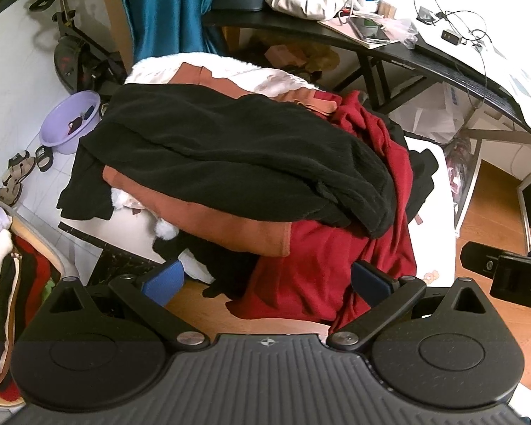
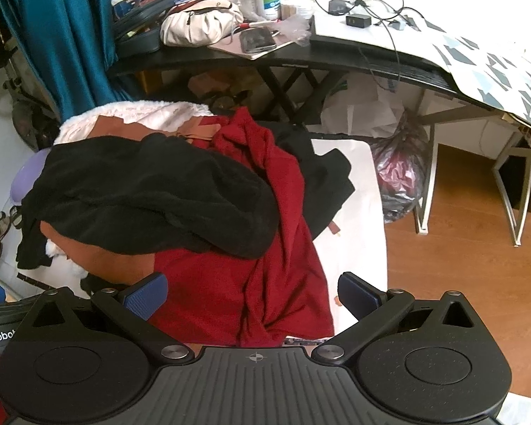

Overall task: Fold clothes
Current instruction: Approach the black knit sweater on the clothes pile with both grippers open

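Note:
A heap of clothes lies on a small white table (image 2: pixel 368 212). A black garment (image 1: pixel 230 148) lies on top, also in the right wrist view (image 2: pixel 152 191). Under it are a rust-orange garment (image 1: pixel 209 219) and a dark red garment (image 1: pixel 322 276), which shows in the right wrist view (image 2: pixel 230 290) too. A white fluffy piece (image 1: pixel 180 65) lies at the back. My left gripper (image 1: pixel 265 279) is open and empty above the near edge of the heap. My right gripper (image 2: pixel 253 294) is open and empty over the red garment.
A cluttered black desk (image 2: pixel 301 56) stands behind the table, with a cream bag (image 2: pixel 198 23) and cables. A teal curtain (image 1: pixel 166 10) hangs at the back left. A purple basin (image 1: pixel 70 120) and sandals sit on the floor left. A stack of clothes (image 1: pixel 7 301) lies near left. A black plastic bag (image 2: pixel 400 173) stands right.

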The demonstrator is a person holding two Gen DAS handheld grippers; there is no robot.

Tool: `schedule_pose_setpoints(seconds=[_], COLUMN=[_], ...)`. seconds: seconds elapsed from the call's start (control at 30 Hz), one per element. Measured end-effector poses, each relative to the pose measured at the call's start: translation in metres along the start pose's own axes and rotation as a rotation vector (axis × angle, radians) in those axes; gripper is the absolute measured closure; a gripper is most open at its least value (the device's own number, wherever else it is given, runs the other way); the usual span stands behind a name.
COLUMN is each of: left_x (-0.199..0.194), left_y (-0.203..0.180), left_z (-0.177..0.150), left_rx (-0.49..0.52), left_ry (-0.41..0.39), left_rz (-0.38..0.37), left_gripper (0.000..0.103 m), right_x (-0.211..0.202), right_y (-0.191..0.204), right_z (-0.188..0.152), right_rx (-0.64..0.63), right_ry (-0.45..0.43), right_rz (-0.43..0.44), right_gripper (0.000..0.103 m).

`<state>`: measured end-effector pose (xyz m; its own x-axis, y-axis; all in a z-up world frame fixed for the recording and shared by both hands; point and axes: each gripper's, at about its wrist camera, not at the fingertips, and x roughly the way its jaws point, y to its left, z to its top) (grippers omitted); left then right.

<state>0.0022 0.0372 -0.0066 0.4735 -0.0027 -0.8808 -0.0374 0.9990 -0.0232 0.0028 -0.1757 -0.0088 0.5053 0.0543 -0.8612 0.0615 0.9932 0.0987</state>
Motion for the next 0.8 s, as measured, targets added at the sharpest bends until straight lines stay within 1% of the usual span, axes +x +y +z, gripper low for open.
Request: schedule_pose_setpoints(seconds=[0.6, 0.8], left_x=[0.001, 0.0], left_y=[0.028, 0.035], left_z=[0.004, 0.005], left_rx=[0.007, 0.005], left_ry=[-0.006, -0.01], left_rz=[-0.025, -0.02], left_gripper=[0.0, 0.0], right_x=[-0.005, -0.006], right_y=[0.028, 0.034], right_z=[-0.001, -0.002], right_rx=[-0.001, -0.01], right_ry=[-0.017, -0.016], right_rz=[-0.017, -0.016], right_gripper=[0.001, 0.001])
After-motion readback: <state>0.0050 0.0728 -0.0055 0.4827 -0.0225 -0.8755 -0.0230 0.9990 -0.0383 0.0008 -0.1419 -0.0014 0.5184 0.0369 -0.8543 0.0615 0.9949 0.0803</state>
